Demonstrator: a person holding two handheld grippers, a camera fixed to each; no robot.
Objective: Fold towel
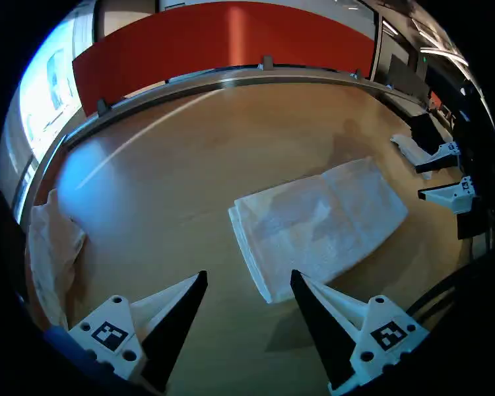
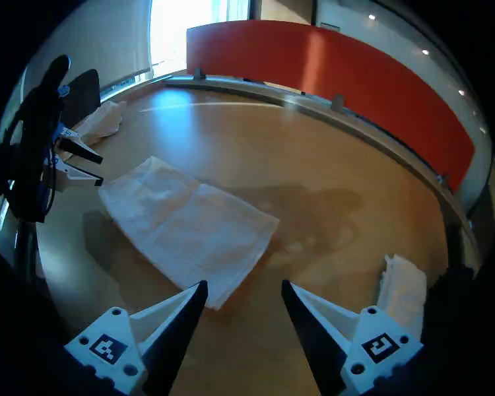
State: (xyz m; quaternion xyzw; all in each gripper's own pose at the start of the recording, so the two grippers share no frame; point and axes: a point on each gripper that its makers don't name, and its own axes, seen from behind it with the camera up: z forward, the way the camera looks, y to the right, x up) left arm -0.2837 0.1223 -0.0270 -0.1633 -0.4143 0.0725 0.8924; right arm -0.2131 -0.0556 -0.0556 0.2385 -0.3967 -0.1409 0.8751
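A white towel (image 1: 320, 224) lies folded into a flat rectangle on the wooden table (image 1: 201, 145). My left gripper (image 1: 247, 284) is open just short of the towel's near edge, its right fingertip overlapping a corner. The right gripper (image 1: 422, 179) stands open past the towel's far right end. In the right gripper view the same towel (image 2: 188, 224) stretches from centre to left, with my right gripper (image 2: 244, 294) open at its near corner. Beyond its far end the left gripper (image 2: 101, 171) is held open by a person's dark arm.
A crumpled white cloth (image 1: 49, 251) lies at the table's left edge, seen too as the cloth (image 2: 102, 119) behind the left gripper. Another white cloth (image 2: 402, 290) sits by the right gripper. A red partition (image 1: 228, 39) lines the table's far metal-edged rim.
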